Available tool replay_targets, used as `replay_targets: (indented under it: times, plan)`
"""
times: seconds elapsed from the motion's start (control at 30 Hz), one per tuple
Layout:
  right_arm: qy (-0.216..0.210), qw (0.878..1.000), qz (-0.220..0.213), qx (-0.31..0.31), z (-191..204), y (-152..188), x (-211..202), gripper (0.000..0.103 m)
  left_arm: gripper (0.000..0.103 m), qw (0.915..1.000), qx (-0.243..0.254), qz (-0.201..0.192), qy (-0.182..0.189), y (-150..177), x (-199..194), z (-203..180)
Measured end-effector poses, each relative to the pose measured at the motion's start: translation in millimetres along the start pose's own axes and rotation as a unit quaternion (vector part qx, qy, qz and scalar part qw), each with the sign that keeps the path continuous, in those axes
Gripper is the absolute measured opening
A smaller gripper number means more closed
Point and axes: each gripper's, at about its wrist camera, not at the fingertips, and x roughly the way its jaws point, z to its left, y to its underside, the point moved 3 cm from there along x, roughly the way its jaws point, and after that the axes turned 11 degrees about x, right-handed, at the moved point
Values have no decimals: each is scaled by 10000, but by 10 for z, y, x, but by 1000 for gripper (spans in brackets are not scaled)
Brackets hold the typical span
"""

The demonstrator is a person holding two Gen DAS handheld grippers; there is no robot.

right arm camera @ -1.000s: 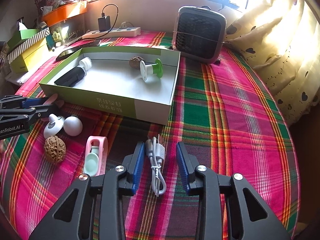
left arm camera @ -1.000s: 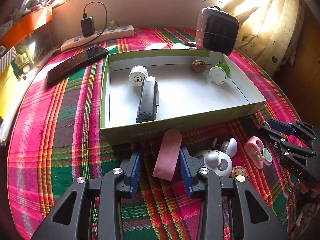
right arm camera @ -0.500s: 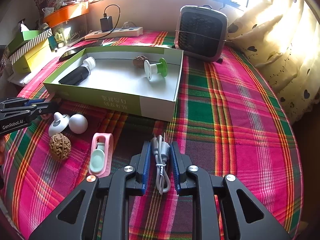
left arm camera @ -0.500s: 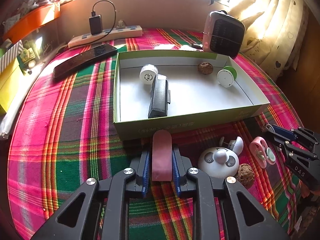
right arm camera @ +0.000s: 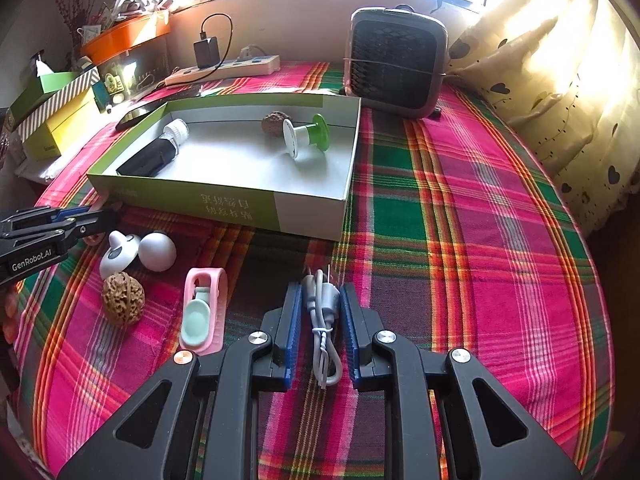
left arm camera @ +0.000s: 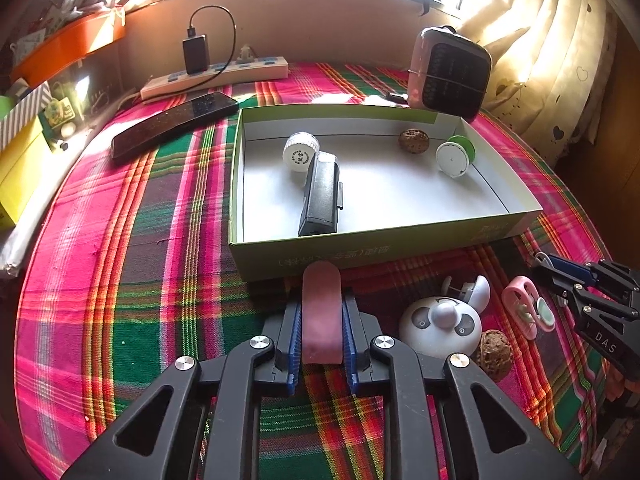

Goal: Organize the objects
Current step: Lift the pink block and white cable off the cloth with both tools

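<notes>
Just in front of the green box, the left gripper has its jaws pinched on a flat pink bar, possibly an eraser. Further right of the box's near wall, the right gripper has its jaws clamped on a bundled white cable lying on the plaid cloth.

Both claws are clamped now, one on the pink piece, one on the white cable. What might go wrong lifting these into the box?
The left claw holds the pink piece close to the box wall; lifting forward may snag it. The right claw pinches only the white cable bundle's middle, so the plug end may dangle and catch the rim.
</notes>
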Motion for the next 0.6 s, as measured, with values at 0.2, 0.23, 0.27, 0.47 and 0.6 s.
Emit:
replay_targets:
  times: [0.2,0.23,0.27,0.47,0.6]
  plan:
    - [2,10000,3,29,-4,-3,3,20,16,10000,24,-37,-57,10,-1,-14]
    - [4,10000,3,31,-5,-4,4,20,16,10000,27,-40,-66,11,-1,-14]
    - [4,10000,4,30,-7,-5,5,20,16,10000,31,-39,-73,11,-1,-14]
    - [0,10000,4,33,0,-4,4,20,16,9999,35,-42,-91,14,-2,-15]
    - [-3,10000,4,35,-7,-2,5,20,16,9999,34,-45,-100,15,-1,-17]
